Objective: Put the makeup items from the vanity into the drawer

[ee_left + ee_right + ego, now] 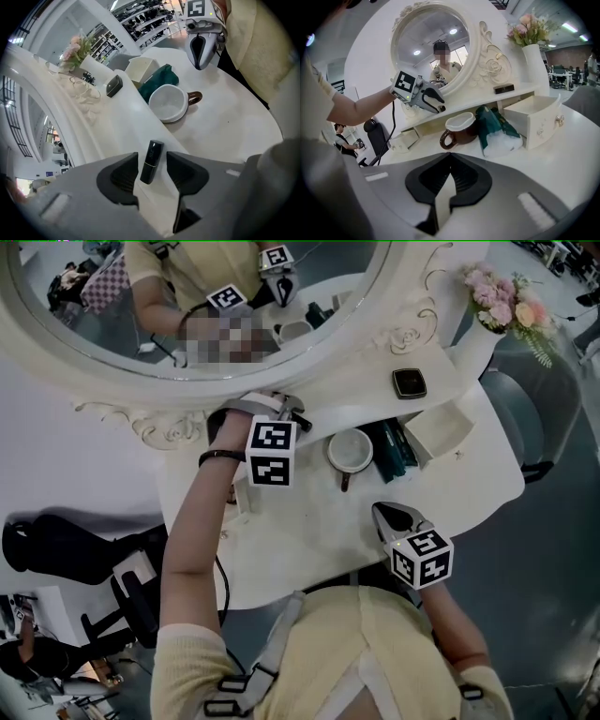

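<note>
While the left gripper (438,107) reaches down to the vanity's upper shelf (375,390), its 2 jaws stand apart with a black tube (151,161) between them. A gap shows on each side of the tube, so the pads are not pressing on it, and the gripper is released, not grasping. The tube sits on the shelf just below the oval mirror (431,51), at the shelf's left part. Whether it stands or lies flat cannot be told.

The right gripper (450,164) is clenched, its jaws closed together with nothing in them. It hangs over the front of the tabletop (309,549), well apart from the tube and close to the person's body.

On the tabletop stands 1 mug (457,129), brown outside and white inside, with its handle turned toward the front edge. Just beside it on the right lies a teal packet (494,124). Past the packet, 1 white drawer (534,119) is pulled open under the right end of the shelf.

A small dark compact (409,382) lies on the shelf further right, above the drawer and well apart from the tube. Beyond it, at the far right end, a white vase (533,58) holds pink flowers (527,26).

A dark band circles the left wrist (220,457), and a cable runs down from that arm.
</note>
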Demonstrator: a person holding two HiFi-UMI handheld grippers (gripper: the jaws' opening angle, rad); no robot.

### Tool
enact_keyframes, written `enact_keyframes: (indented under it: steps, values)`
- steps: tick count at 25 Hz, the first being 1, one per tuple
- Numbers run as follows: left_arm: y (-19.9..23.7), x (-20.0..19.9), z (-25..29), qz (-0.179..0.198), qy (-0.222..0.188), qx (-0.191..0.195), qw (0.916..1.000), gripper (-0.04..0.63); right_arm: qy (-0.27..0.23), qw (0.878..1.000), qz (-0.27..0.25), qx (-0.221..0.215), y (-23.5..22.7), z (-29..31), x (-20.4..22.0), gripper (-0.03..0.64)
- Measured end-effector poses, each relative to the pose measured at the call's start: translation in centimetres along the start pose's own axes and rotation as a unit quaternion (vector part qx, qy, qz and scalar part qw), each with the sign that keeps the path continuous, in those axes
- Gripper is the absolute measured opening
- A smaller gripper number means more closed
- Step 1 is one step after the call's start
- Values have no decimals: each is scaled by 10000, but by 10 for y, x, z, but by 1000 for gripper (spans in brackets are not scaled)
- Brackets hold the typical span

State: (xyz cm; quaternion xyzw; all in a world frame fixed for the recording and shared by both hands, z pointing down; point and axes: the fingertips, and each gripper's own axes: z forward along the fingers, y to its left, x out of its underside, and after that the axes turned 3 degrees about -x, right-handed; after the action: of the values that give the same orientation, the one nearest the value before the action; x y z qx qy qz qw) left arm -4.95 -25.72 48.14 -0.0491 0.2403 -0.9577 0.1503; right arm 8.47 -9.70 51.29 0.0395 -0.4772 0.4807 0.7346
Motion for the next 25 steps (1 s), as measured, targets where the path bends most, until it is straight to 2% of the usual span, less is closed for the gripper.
enact_keyframes:
  steps: [8,14,20,25]
  values:
    - [-7,-3,5,525,246,576,9967,172,-16,10000,91,16,-1,-2,3,5]
    - [-13,-4,4,653,183,884,9938,131,-24,9999,141,-1,1,-4,6,5]
    - [-15,-3,4,512,119,789,9955,110,-12,9999,147,-18,2,-7,9,5]
    - [-13,-3,1,432,72,415,9982,109,24,9999,82,-87,8,-8,10,5]
